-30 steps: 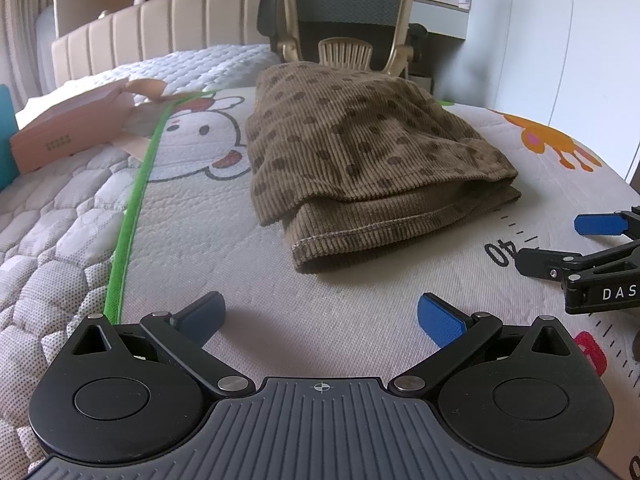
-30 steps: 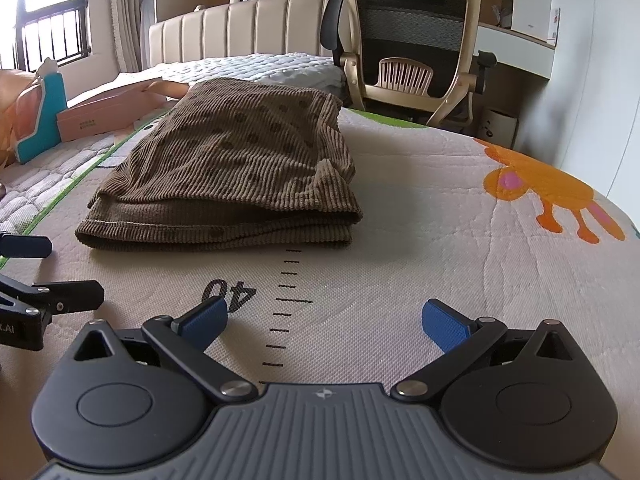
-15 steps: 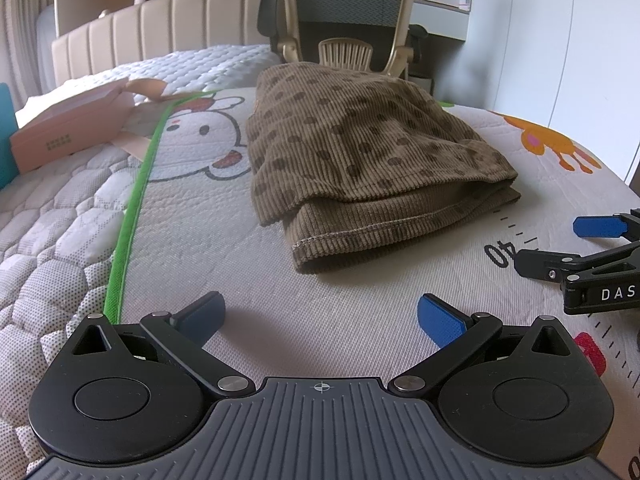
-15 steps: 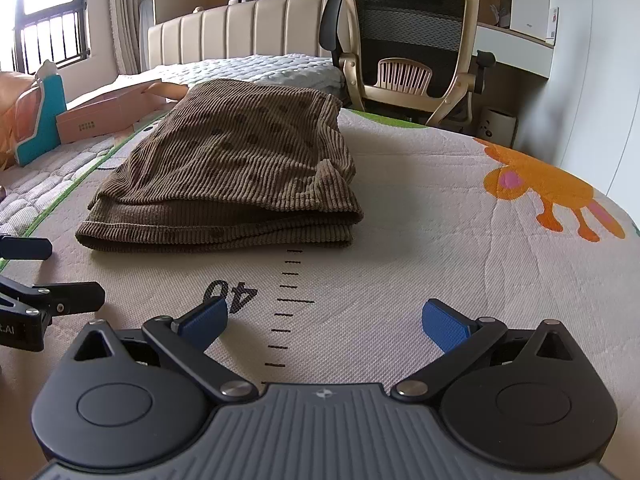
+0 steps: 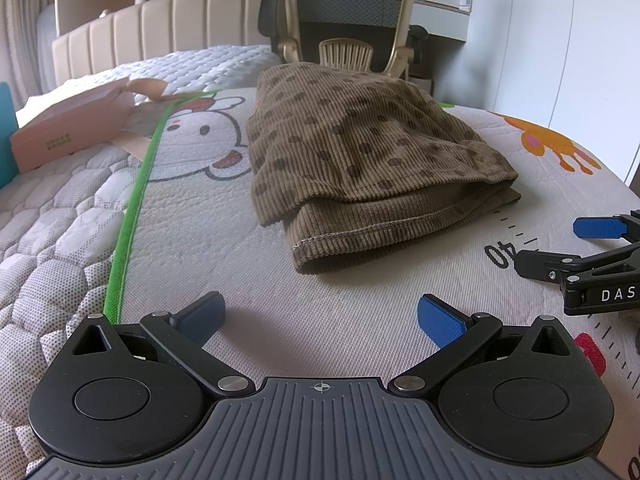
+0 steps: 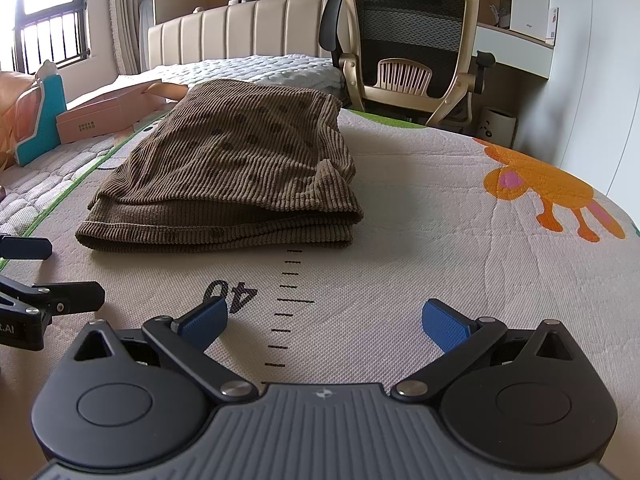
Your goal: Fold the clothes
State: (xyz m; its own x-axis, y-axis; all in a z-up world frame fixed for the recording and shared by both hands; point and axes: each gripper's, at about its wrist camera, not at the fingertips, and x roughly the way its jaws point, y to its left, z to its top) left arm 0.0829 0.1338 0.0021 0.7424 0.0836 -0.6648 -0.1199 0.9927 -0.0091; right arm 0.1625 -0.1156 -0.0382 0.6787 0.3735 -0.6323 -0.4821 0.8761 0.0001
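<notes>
A brown corduroy garment with dark dots [image 5: 368, 160] lies folded in a neat stack on the printed mat; it also shows in the right wrist view [image 6: 232, 184]. My left gripper [image 5: 320, 318] is open and empty, low over the mat just short of the garment's near left corner. My right gripper [image 6: 326, 322] is open and empty, over the printed "40" ruler marks in front of the garment's near edge. Each gripper shows at the edge of the other's view: the right one at the right of the left wrist view [image 5: 584, 256], the left one at the left of the right wrist view [image 6: 44, 276].
The mat [image 6: 460, 248] has a green border strip [image 5: 132, 224] at its left. A pink cardboard box [image 5: 72, 130] and a teal object [image 6: 44, 120] lie to the left on the quilted bed. An office chair [image 6: 404, 40] stands beyond the far edge; a white wall is at right.
Nothing has visibly moved; both grippers stay open and still in front of the folded garment.
</notes>
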